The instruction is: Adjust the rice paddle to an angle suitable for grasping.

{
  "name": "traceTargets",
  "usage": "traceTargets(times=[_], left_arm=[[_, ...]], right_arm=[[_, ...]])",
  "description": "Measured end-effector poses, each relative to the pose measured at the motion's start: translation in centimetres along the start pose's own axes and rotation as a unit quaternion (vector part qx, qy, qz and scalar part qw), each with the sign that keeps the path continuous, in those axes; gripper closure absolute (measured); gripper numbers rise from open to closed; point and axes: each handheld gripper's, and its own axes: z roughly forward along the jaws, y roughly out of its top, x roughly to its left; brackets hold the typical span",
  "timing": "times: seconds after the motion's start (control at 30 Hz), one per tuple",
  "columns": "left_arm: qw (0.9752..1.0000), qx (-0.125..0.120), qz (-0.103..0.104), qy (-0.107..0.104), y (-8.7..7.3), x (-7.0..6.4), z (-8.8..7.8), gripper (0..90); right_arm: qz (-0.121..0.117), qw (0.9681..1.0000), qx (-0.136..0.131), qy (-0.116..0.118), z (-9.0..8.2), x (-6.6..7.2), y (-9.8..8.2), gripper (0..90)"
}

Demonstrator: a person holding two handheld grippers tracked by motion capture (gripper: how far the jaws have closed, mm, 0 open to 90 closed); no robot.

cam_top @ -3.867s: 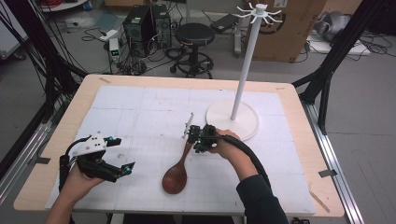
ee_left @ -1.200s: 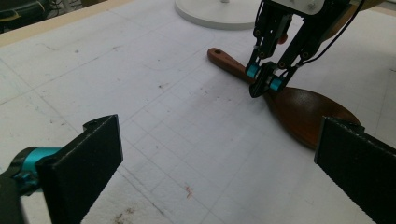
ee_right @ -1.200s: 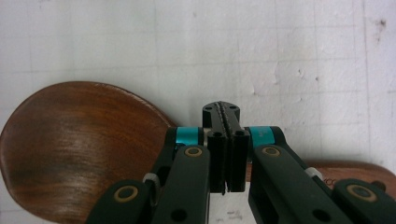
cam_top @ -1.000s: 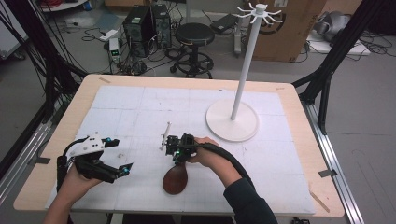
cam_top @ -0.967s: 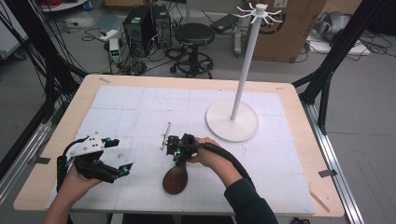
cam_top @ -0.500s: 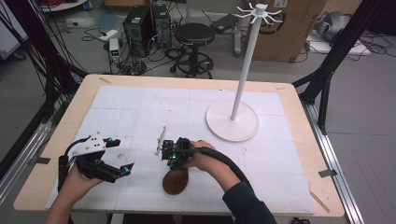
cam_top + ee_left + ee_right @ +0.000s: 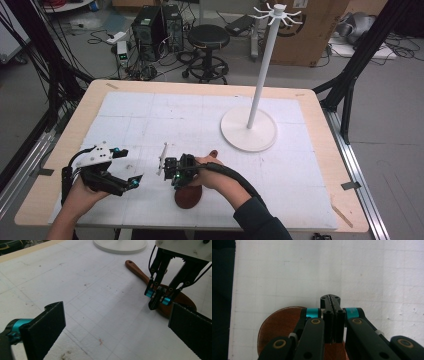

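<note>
Our right gripper hovers with jaws pressed together on nothing, just over the wooden spoon, which lies flat on the white mat at six o'clock. Our left gripper, jaws apart, waits at eight o'clock. Picking up the spoon is not yet begun; the stand sits at two o'clock.

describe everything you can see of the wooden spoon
The wooden spoon is reddish-brown with a smooth, glossy look: a broad rounded bowl and a slim handle ending in a rounded tip. It lies flat on the white mat near the table's front edge, handle pointing toward the white stand base. The right claw, jaws shut, sits over the bowl; whether it touches the wood cannot be told.
</note>
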Motion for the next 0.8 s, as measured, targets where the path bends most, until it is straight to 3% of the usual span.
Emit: traceTargets(times=[0.07, 0.13, 0.17, 0.23, 0.47, 0.8], left_arm=[[1.0000, -0.001, 0.000, 0.000, 0.0, 0.0, 0.0, 1.7], [1.0000, -0.001, -0.001, 0.001, 0.0, 0.0, 0.0, 1.7], [1.0000, -0.002, -0.001, 0.001, 0.0, 0.0, 0.0, 1.7], [1.0000, -0.001, -0.001, 0.000, 0.0, 0.0, 0.0, 1.7], [1.0000, -0.003, -0.003, 0.000, 0.0, 0.0, 0.0, 1.7], [1.0000, 0.003, -0.001, 0.001, -0.1, 0.1, 0.0, 1.7]], right_arm=[[-0.002, 1.0000, 0.008, -0.001, -0.1, 0.0, 0.0, 89.6], [0.003, 1.0000, -0.006, 0.002, 0.1, 0.2, -0.1, 89.6], [-0.002, 0.9999, 0.010, 0.002, -0.2, 0.3, -0.1, 89.6], [0.001, 1.0000, 0.001, 0.008, -0.1, 0.6, -0.3, 89.6], [-0.010, 0.9997, 0.020, 0.012, -0.3, 1.3, -0.8, 89.6], [-0.004, 0.9994, 0.031, 0.014, -1.2, 2.5, -2.9, 89.6]])
